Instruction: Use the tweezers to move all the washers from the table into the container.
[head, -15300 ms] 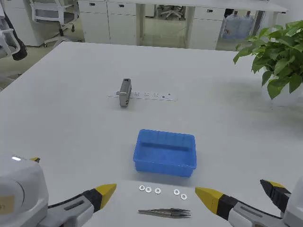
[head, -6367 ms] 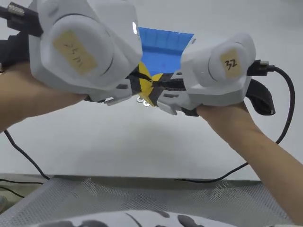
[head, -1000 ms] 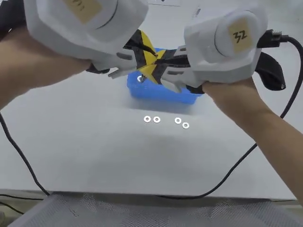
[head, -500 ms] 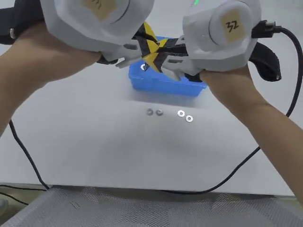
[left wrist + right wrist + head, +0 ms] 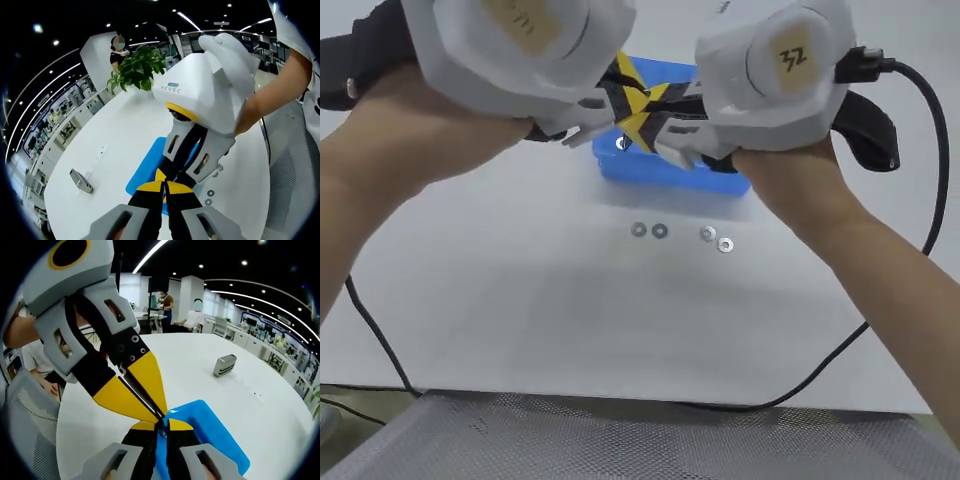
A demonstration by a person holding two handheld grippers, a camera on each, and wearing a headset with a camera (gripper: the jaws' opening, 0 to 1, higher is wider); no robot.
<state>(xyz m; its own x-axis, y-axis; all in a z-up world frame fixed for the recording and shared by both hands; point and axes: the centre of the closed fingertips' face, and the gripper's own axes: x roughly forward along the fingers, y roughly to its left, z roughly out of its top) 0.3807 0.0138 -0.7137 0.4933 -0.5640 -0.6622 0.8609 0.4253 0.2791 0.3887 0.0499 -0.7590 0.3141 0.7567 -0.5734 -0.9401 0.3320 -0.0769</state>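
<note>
left gripper [image 5: 165,189] and right gripper [image 5: 161,427] tip to tip over container [image 5: 670,176], jaws tight on tweezers [image 5: 143,395]

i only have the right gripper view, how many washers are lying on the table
Observer: Four washers lie on the table, in a loose row on the near side of the blue container.
Operator: ok, is one in the tweezers right now
Observer: The head view shows a fifth washer just below where the left tool and right tool meet, seen against the container's near left part. It looks held.
</note>
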